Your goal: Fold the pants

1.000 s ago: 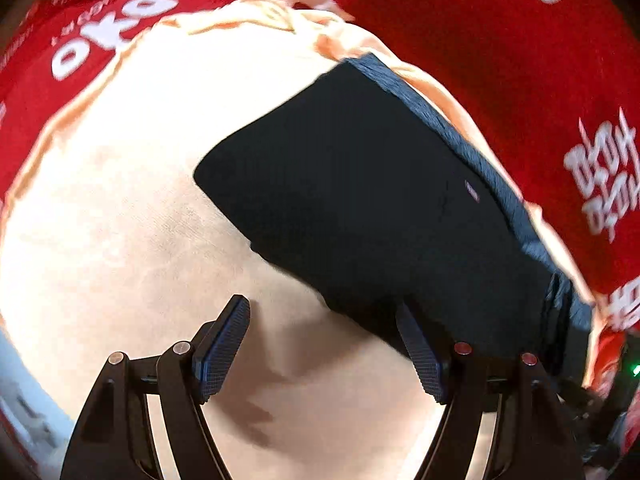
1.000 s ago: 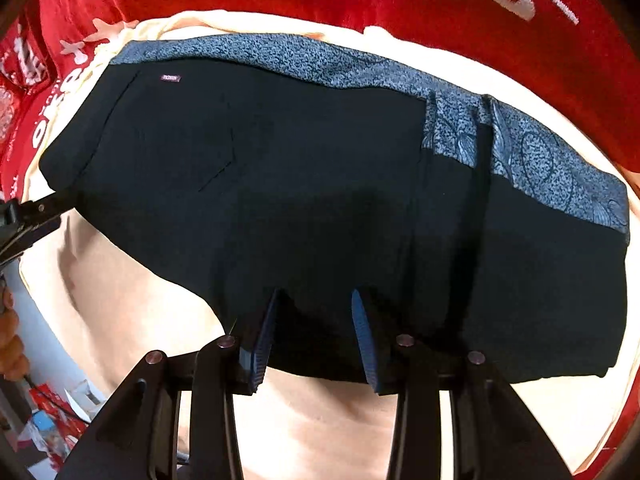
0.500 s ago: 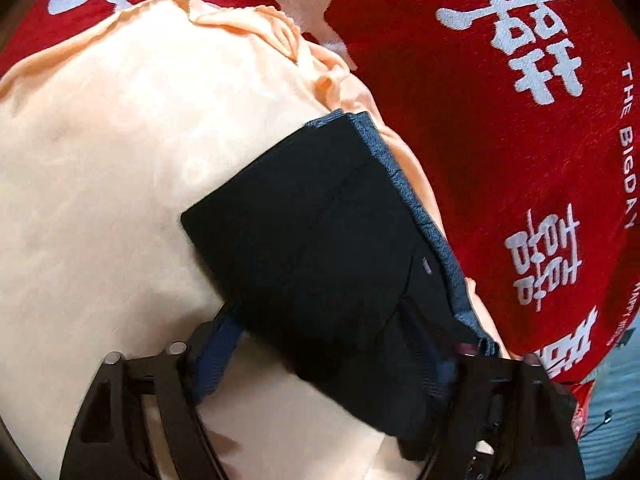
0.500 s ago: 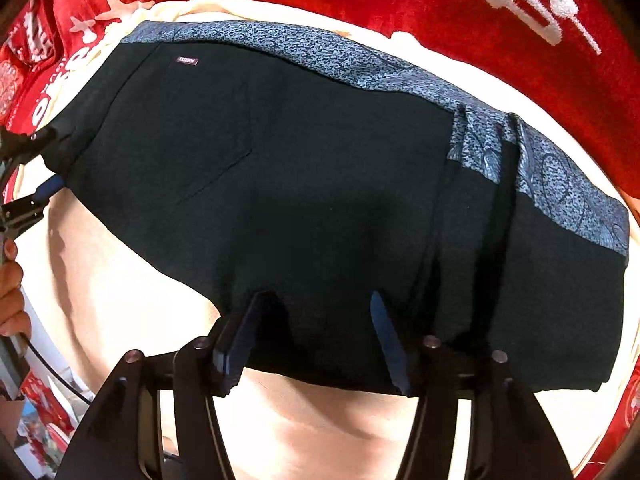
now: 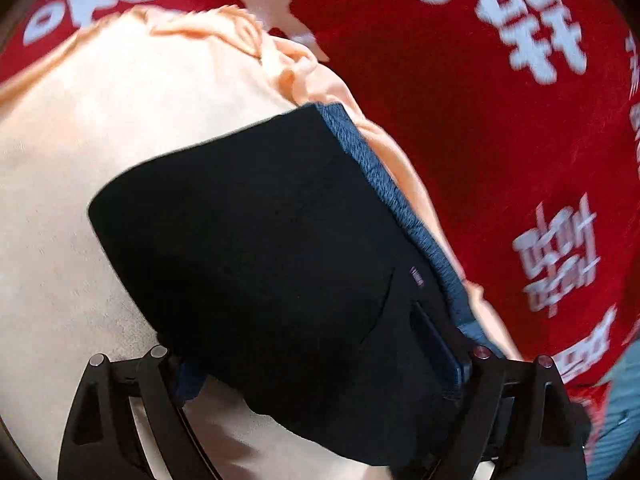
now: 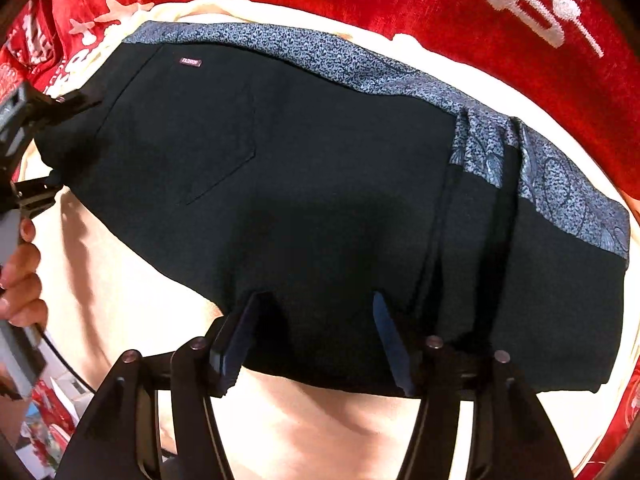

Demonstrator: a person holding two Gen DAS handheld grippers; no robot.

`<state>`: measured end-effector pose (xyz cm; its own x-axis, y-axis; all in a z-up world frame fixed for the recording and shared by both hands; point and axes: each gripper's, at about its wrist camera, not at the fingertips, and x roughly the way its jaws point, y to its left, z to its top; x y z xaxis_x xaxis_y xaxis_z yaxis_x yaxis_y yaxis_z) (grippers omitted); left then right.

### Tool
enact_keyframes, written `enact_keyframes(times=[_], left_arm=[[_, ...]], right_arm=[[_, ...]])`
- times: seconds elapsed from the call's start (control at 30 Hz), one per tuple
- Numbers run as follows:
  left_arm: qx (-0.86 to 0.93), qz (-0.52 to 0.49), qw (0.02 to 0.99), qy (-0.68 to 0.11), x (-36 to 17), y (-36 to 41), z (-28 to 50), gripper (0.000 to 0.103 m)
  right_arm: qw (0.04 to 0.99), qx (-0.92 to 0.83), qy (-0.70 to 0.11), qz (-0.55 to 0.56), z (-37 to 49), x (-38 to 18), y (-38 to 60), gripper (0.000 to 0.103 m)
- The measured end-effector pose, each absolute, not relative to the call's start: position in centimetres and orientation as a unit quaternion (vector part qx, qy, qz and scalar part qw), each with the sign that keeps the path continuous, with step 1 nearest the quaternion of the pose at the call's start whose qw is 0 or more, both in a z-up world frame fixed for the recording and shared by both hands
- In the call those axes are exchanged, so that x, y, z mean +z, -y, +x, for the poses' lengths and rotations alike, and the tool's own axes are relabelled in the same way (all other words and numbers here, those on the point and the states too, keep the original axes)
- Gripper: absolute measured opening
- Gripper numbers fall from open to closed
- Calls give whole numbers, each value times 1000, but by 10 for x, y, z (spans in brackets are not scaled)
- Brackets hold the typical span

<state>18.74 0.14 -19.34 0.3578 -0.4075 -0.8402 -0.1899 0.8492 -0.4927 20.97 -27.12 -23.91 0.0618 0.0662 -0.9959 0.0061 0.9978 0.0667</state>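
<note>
Black pants (image 5: 260,248) hide left tongs' (image 5: 320,356) tips.

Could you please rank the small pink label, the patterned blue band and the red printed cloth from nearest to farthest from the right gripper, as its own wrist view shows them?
From the right gripper, over the pants' near edge:
1. Patterned blue band, along the pants' far edge.
2. Small pink label, upper left, just under the band; too close to call against it.
3. Red printed cloth, beyond the pants.

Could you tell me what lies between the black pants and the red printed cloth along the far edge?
A strip of peach cloth separates the pants from the red cloth; both wrist views show this.
</note>
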Motion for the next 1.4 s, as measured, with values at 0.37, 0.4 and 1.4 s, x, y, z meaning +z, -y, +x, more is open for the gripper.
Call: enact_keyframes(times=[0.37,0.4,1.4], left_arm=[[-26,54,855,-515,-156,77,170,36],[-29,91,859,-503,-154,88,166,36],[-167,237,879,-379,-65,211,83,36]], right_arm=[[743,96,-659,67,294,-164,268,64],[740,108,-660,69,305,-162,266,65],[681,263,-672,122,338,-115,236,18]])
